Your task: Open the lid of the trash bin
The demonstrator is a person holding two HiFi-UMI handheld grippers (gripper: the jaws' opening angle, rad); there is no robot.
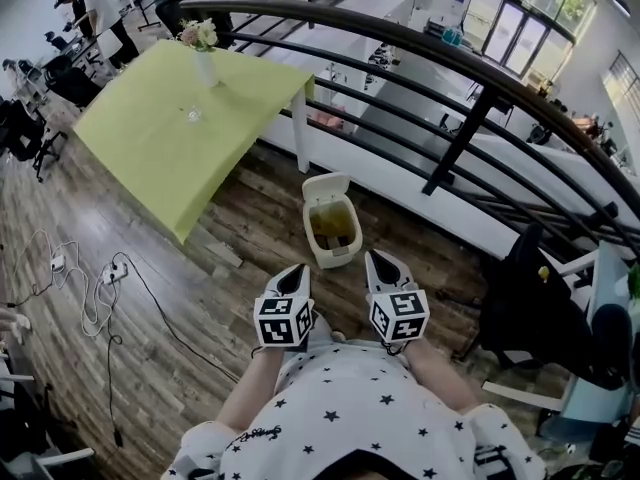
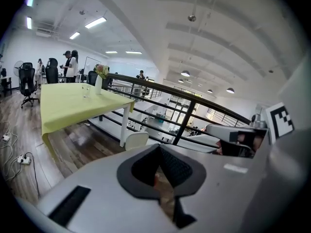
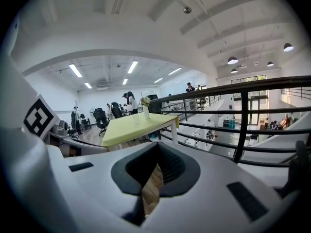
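Note:
A small cream trash bin (image 1: 333,230) stands on the wooden floor by the railing, just ahead of both grippers. Its lid (image 1: 326,186) is tipped up at the far side, and the yellowish-brown inside shows. My left gripper (image 1: 294,272) and right gripper (image 1: 379,261) hover side by side short of the bin, apart from it, both shut with nothing held. In the left gripper view the raised lid (image 2: 136,139) peeks over the shut left gripper (image 2: 158,148). The right gripper view shows the shut right gripper (image 3: 156,145) but no bin.
A table with a yellow-green cloth (image 1: 180,108) bearing a flower vase (image 1: 203,56) stands at the left. A black railing (image 1: 470,128) runs behind the bin. Cables and power strips (image 1: 90,278) lie on the floor at the left; a dark chair (image 1: 530,288) is at the right.

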